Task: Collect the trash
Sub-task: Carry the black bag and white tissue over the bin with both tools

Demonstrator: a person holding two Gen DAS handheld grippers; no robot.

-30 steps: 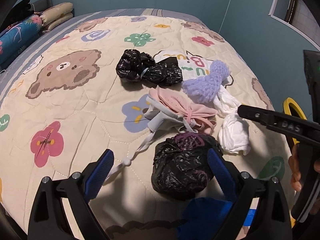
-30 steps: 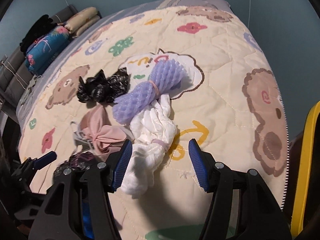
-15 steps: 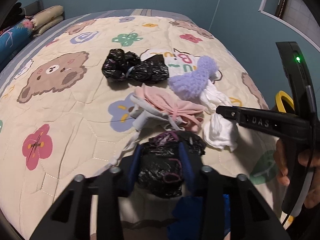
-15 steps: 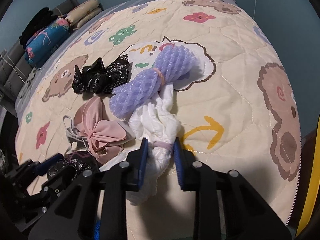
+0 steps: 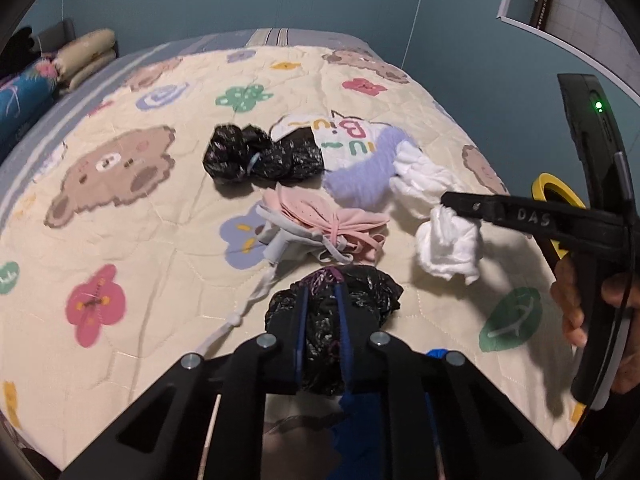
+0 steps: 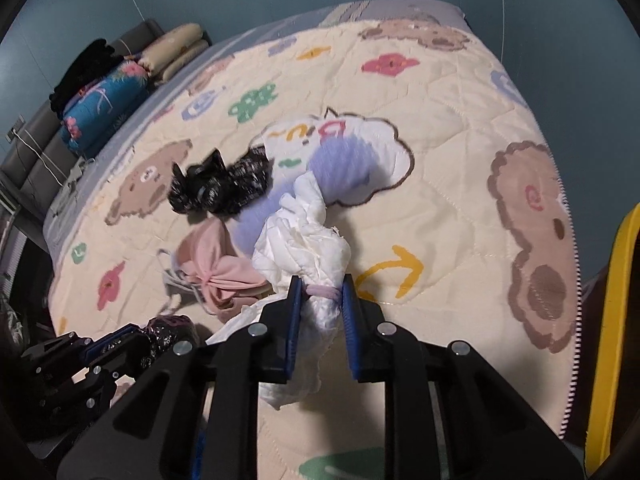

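Left gripper has just been closing and is now clamped on the near black plastic bag bundle; both blue pads press into it, only a narrow gap between them, filled with bag. Right gripper has likewise just been closing and now pinches the white crumpled bundle at its tied neck, right on the pink band, pads squeezing it from both sides.

Landmark: pink cloth bow mid-quilt.
- Near black bag: just on the camera side of the bow, at the quilt's near edge, in the left jaws.
- White bundle: right of the bow in the left wrist view, hanging from the right gripper's tips; whether its lower end touches the quilt I cannot tell.
- Second black bag bundle, tied with a blue band: beyond the bow, lying on the quilt.
- Purple foam netting: beyond and right of the bow, blurred, touching the white bundle's far end.
- White cord with a knot: runs from the bow's left side toward the camera.

A hand grips the right gripper's handle at the right edge. Folded pillows sit at the far left of the bed.
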